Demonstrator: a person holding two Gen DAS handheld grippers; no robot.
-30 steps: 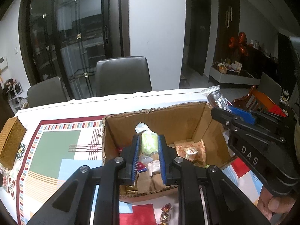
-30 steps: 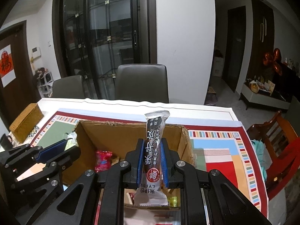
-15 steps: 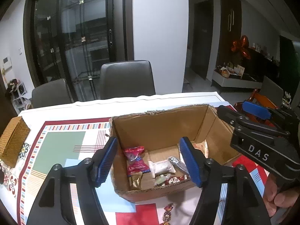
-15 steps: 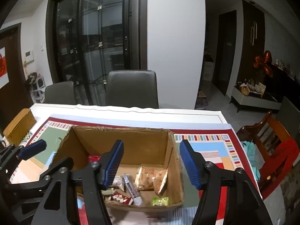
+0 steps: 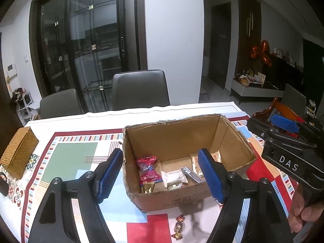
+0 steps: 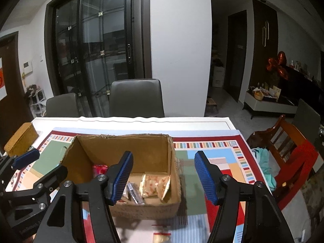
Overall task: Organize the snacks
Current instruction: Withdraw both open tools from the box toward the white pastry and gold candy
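Note:
An open cardboard box (image 5: 172, 139) stands on the patterned tablecloth. Inside lie a red packet (image 5: 148, 167), a white packet (image 5: 174, 177), a dark bar (image 5: 191, 174) and tan packets (image 6: 156, 184). My left gripper (image 5: 160, 151) hovers over the box's near side; its jaws are opening with nothing between them. My right gripper (image 6: 164, 154) hangs above the box's right half, open and empty. One of its fingers (image 5: 283, 122) shows at the right of the left wrist view. A loose wrapped candy (image 5: 179, 225) lies in front of the box.
A woven basket (image 5: 18, 151) sits at the table's left edge. Two grey chairs (image 5: 139, 89) stand behind the table, and a wooden chair (image 6: 287, 141) with cloth on it is at the right. A person's hand (image 5: 307, 216) holds the right gripper. Another wrapper (image 6: 161, 238) lies near the front edge.
Both grippers opened: the left let go of a green packet and the right of a dark bar, which now lies in the box. Both have pulled back and risen a little.

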